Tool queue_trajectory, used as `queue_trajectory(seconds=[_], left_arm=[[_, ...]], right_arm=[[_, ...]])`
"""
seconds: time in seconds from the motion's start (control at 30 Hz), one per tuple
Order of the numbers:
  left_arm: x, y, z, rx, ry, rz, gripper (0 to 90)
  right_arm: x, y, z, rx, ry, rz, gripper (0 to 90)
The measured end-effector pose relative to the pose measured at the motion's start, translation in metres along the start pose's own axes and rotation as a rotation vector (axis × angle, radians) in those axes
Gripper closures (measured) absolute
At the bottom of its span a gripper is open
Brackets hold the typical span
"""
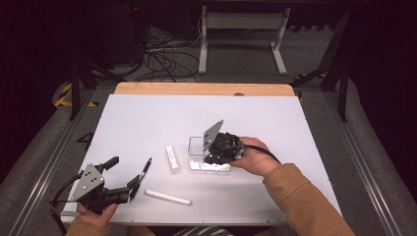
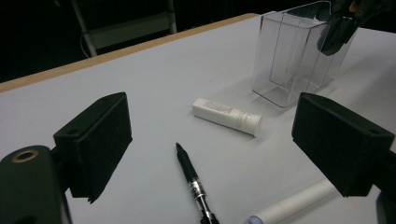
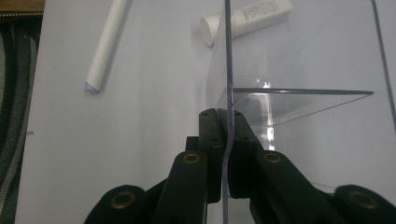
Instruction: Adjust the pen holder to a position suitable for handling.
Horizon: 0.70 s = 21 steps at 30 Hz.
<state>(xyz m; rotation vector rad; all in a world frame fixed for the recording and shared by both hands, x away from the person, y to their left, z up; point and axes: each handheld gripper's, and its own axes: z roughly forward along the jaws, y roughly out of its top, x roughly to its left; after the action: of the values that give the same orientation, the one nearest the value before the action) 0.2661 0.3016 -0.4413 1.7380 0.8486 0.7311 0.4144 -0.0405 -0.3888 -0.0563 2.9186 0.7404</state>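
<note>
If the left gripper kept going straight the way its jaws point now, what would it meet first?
Most likely the black pen, which lies on the table between the open jaws of the left gripper. Beyond it lies the small white tube, then the clear container. Depth is hard to judge.

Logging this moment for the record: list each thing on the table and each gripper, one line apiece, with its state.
clear container: upright, empty, wall pinched by the right gripper
right gripper: shut on the container wall
left gripper: open, by the pen
black pen: lying flat, free
white tube: lying on its side, capped
white stick: lying flat, free
</note>
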Motion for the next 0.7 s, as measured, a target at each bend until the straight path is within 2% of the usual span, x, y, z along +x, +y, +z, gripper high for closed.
queue_trajectory(seconds=[0.33,0.7], left_arm=[[0.0,0.0,0.0,0.002,0.0,0.002,12.8],[0.0,0.0,0.0,0.004,0.0,0.001,12.7]], right_arm=[[0.01,0.01,0.011,0.016,0.016,-0.04,86.2],[0.01,0.013,0.012,0.013,0.007,-0.018,86.3]])
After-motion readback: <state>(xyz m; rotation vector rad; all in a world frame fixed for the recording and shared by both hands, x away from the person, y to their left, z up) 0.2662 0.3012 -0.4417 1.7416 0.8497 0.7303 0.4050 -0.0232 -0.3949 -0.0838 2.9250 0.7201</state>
